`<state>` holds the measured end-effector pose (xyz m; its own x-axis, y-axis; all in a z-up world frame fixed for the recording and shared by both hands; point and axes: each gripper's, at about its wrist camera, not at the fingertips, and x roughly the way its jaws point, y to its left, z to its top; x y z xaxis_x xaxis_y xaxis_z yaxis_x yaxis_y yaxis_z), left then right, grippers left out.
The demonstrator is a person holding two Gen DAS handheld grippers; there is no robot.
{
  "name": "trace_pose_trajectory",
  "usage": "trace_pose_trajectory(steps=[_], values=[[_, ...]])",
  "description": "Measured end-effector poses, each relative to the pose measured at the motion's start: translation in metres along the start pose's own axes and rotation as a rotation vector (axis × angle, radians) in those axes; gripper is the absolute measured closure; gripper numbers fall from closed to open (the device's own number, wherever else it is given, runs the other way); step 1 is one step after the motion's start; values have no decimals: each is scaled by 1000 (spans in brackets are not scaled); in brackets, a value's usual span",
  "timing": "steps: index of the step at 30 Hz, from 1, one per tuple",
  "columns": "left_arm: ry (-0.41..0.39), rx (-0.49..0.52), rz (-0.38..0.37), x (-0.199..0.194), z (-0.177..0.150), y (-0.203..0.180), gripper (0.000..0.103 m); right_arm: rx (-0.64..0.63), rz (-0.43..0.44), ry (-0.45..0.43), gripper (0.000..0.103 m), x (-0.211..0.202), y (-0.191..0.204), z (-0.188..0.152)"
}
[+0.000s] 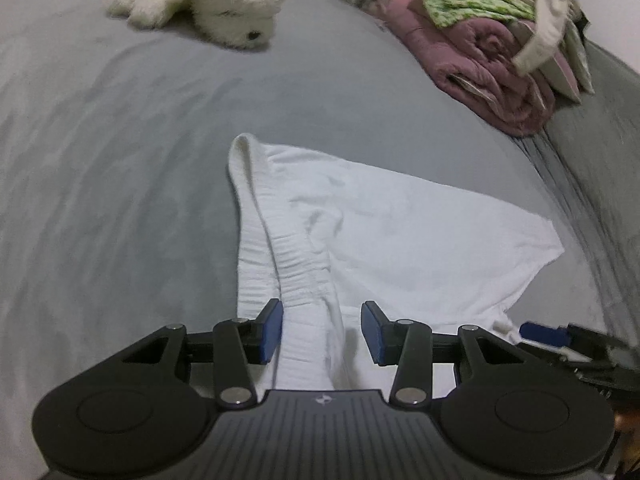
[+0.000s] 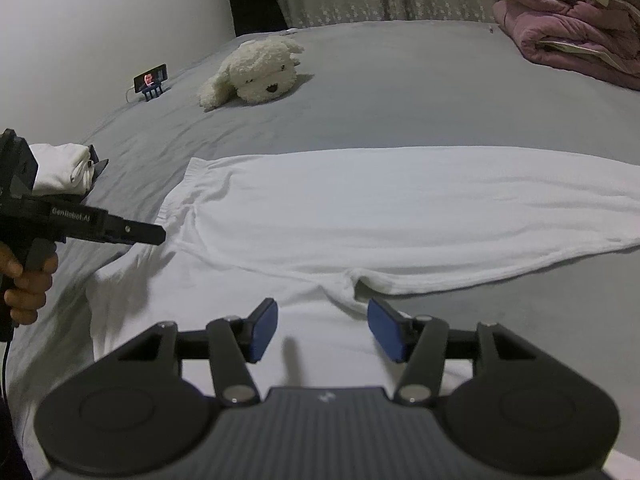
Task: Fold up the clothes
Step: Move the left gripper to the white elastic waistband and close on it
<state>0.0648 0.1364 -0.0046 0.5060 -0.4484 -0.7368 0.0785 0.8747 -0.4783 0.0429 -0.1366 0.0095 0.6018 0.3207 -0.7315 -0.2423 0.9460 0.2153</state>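
White trousers (image 2: pixel 400 208) lie spread on the grey bed, with the ribbed waistband (image 2: pixel 180 200) at the left and one leg stretched out to the right. In the left wrist view the waistband (image 1: pixel 296 264) runs up between the blue pads of my left gripper (image 1: pixel 320 320). It lies against the left pad, with a gap to the right pad, so the gripper is open. My right gripper (image 2: pixel 323 320) is open just over the cloth by the crotch fold (image 2: pixel 352 280), and nothing is pinched. From the right wrist view, my left gripper (image 2: pixel 156 236) reaches the waistband side-on.
A white plush dog (image 2: pixel 256 72) lies further up the bed (image 2: pixel 400 92). A rolled pink quilt (image 2: pixel 580 28) with green-patterned cloth (image 1: pixel 472 0) sits far right. A folded white garment (image 2: pixel 60 172) lies at the left, with a phone on a stand (image 2: pixel 150 80) near the wall.
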Motion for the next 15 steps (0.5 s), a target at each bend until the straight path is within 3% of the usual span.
trace_pose_trajectory(steps=[10, 13, 15], values=[[51, -3, -1, -13, -11, 2, 62, -4, 12, -9, 50, -5, 2, 1], [36, -79, -43, -13, -10, 10, 68, -5, 14, -11, 50, -5, 3, 0], [36, -127, -80, -13, -9, 16, 77, -5, 16, -11, 50, -5, 4, 0]])
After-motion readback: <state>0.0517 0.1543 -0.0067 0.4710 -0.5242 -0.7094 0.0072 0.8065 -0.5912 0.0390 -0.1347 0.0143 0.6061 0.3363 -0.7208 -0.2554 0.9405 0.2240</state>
